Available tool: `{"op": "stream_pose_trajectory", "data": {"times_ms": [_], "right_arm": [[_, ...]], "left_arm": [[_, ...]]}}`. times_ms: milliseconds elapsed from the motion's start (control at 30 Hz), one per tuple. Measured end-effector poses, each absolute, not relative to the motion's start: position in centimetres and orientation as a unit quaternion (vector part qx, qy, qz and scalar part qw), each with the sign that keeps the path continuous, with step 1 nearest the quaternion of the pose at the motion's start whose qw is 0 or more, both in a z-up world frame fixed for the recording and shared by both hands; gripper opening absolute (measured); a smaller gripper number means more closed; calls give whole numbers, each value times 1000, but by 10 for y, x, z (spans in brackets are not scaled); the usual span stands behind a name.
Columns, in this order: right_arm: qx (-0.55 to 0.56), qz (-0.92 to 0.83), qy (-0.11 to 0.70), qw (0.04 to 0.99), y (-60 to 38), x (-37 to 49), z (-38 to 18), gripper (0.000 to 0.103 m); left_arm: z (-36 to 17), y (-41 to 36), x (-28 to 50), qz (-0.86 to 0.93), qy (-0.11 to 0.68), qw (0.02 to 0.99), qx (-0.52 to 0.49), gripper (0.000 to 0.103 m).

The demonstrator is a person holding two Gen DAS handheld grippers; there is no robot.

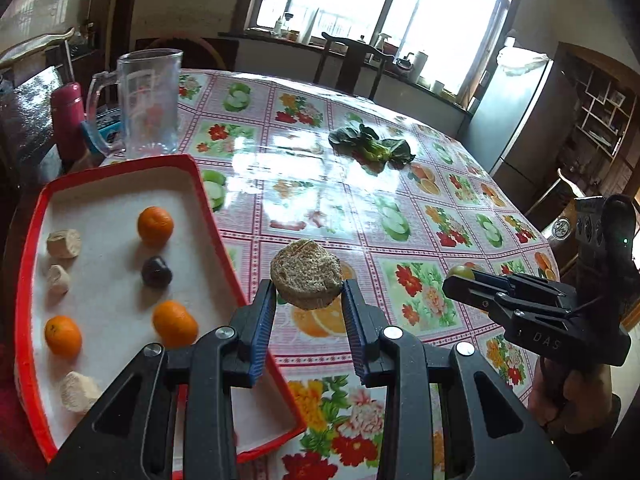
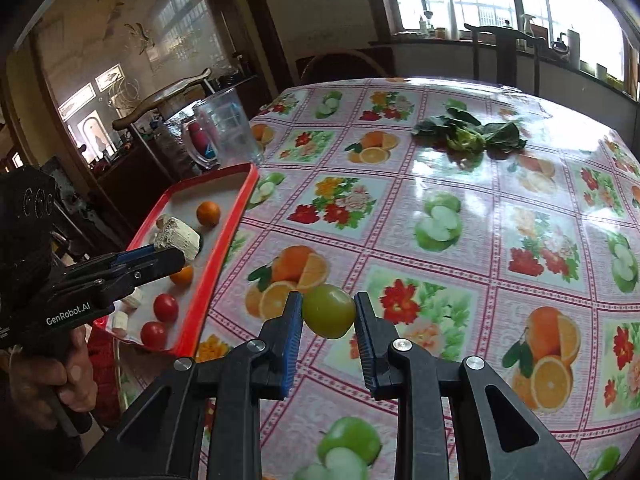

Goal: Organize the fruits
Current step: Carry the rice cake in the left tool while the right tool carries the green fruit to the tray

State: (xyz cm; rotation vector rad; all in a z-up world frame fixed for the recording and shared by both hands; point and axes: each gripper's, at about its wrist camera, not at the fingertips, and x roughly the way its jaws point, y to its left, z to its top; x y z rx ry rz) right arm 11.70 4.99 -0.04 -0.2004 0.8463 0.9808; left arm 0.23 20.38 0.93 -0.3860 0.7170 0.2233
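Two black grippers with ribbed blue pads are each clamped on an item above the glossy, fruit-printed tablecloth (image 1: pixel 360 184). The left gripper (image 1: pixel 308 292) pinches a rough, grainy round cake (image 1: pixel 306 274) beside the red-rimmed rectangular tray (image 1: pixel 224 236). The right gripper (image 2: pixel 328 312) pinches a smooth, round green fruit (image 2: pixel 328 311) clear of the tray. Smooth oranges (image 1: pixel 155 226) and pale chunks (image 1: pixel 63 243) lie in the tray's white bed.

Green round fruit (image 2: pixel 329 311) held off table; oranges (image 1: pixel 155 225), dark fruit (image 1: pixel 156 271) lying in red-rimmed tray (image 1: pixel 120 168).
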Motion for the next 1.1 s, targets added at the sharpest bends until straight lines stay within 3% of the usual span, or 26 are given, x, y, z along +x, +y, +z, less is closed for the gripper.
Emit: {"op": "stream_pose_trajectory", "data": {"times_ms": [767,1100], "right_arm": [[-128,529,387,744,128,33,-1,26],[-152,544,398,723,165,18,-19,26]], "left_arm": [[-4,265,-125,208,330,892,-230,31],[-19,282,-144,234,341,877,-244,31]]}}
